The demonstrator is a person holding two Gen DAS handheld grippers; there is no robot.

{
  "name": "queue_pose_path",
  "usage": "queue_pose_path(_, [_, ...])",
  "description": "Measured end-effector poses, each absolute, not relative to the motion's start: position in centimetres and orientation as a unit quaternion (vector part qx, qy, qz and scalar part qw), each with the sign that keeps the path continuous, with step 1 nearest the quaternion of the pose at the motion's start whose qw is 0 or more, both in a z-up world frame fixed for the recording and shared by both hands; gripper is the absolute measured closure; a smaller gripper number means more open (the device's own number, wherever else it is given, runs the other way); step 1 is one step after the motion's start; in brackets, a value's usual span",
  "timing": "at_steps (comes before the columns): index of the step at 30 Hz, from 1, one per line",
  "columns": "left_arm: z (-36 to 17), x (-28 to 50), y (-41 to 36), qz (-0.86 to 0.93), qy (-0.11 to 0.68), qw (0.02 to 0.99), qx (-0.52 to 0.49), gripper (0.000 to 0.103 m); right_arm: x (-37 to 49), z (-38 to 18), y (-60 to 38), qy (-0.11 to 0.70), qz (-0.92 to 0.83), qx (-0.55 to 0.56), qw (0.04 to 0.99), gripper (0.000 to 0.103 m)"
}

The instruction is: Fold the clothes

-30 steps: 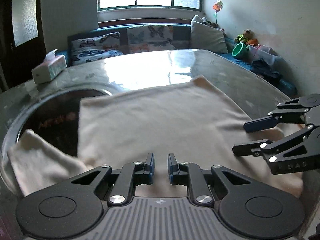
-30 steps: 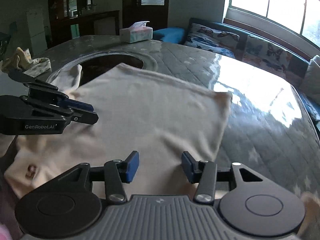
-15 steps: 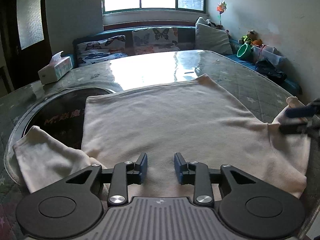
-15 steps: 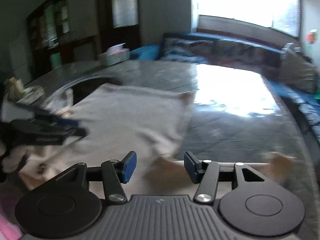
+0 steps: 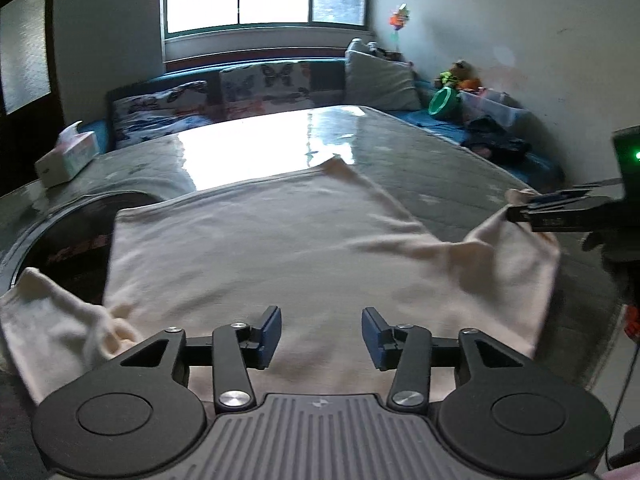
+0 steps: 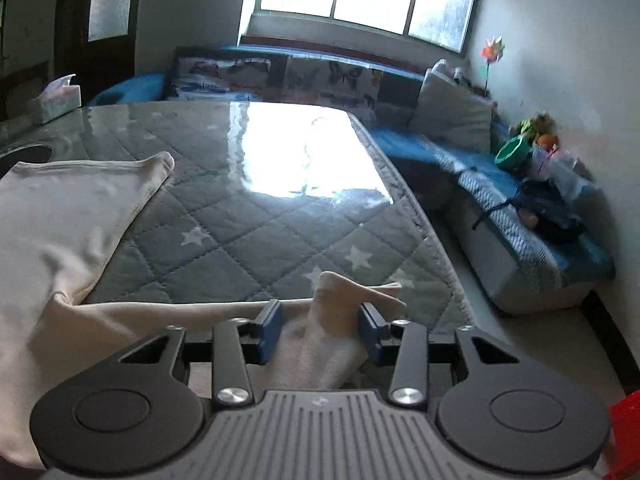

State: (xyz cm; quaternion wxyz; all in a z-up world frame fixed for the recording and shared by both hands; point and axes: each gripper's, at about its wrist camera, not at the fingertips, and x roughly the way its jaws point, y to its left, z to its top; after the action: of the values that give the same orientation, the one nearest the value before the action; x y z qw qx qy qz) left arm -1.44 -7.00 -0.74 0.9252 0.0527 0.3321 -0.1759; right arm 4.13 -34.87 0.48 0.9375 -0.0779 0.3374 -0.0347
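A cream T-shirt (image 5: 260, 248) lies spread flat on the quilted grey table (image 6: 248, 240). My left gripper (image 5: 321, 336) hovers over the shirt's near edge. Its jaws are opening and nothing is between them. The shirt's left sleeve (image 5: 52, 320) lies crumpled at the left. My right gripper (image 6: 321, 332) is at the shirt's right sleeve (image 6: 332, 296). Its jaws are closing, with the cloth bunched up in a ridge between the blue pads and touching both. In the left wrist view the right gripper (image 5: 520, 210) holds the sleeve tip (image 5: 492, 232) raised off the table.
A tissue box (image 5: 66, 156) stands at the table's far left. A dark round inset (image 5: 68, 240) sits under the shirt's left side. A blue sofa (image 6: 460, 168) with cushions and toys runs along the far and right sides, close to the table's right edge.
My right gripper swung away from the shirt's body to the right sleeve and closed in on it. My left gripper's jaws widened and it drew back slightly.
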Motion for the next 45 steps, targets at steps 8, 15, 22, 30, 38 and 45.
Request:
queue_pose_path(8, [-1.7, -1.8, -8.3, -0.197, 0.345, 0.916, 0.061, 0.052, 1.4, 1.6, -37.1, 0.309, -0.088, -0.057, 0.945, 0.1])
queue_pose_path(15, [-2.0, -2.2, -8.6, -0.205, 0.344, 0.914, 0.067, 0.048, -1.7, 0.8, -39.6, 0.327, -0.127, -0.016, 0.936, 0.092])
queue_pose_path(22, [-2.0, -2.8, -8.6, -0.212, 0.345, 0.911, 0.075, 0.048, -2.9, 1.2, -40.5, 0.304, -0.152, 0.006, 0.94, 0.081])
queue_pose_path(30, [-1.7, -3.5, -8.0, -0.202, 0.346, 0.914, 0.062, 0.046, -0.7, 0.4, -37.9, 0.323, -0.042, -0.004, 0.946, 0.064])
queue_pose_path(38, [0.4, -2.9, -2.0, -0.106, 0.318, 0.942, 0.025, 0.046, 0.1, 0.2, -36.9, 0.335, -0.036, 0.0, 0.941, 0.055])
queue_pose_path(45, [0.3, 0.3, 5.8, 0.051, 0.307, 0.95, 0.009, 0.048, 0.5, 0.3, -36.9, 0.337, -0.046, 0.0, 0.94, 0.046])
